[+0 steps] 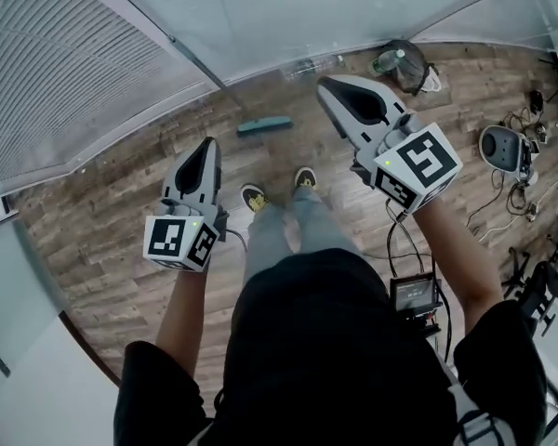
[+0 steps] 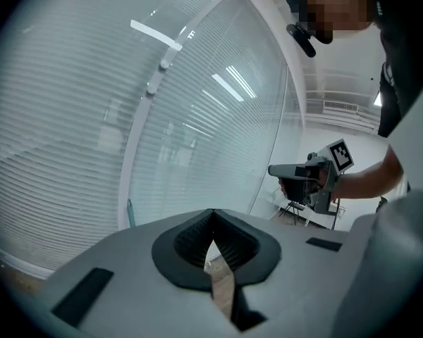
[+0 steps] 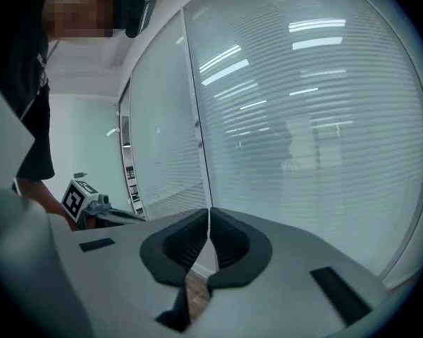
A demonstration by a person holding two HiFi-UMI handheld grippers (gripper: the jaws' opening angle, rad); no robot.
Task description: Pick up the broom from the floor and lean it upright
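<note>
Left gripper and right gripper raised in head view; teal broom, brush end on wood floor by glass wall, apart from both | left gripper view: jaws together, empty | right gripper view: jaws together, empty

Wooden plank floor with teal broom, dark bin, loose cables.

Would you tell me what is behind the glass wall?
Lowered white blinds hang behind the glass wall; whatever lies beyond them is covered.
</note>
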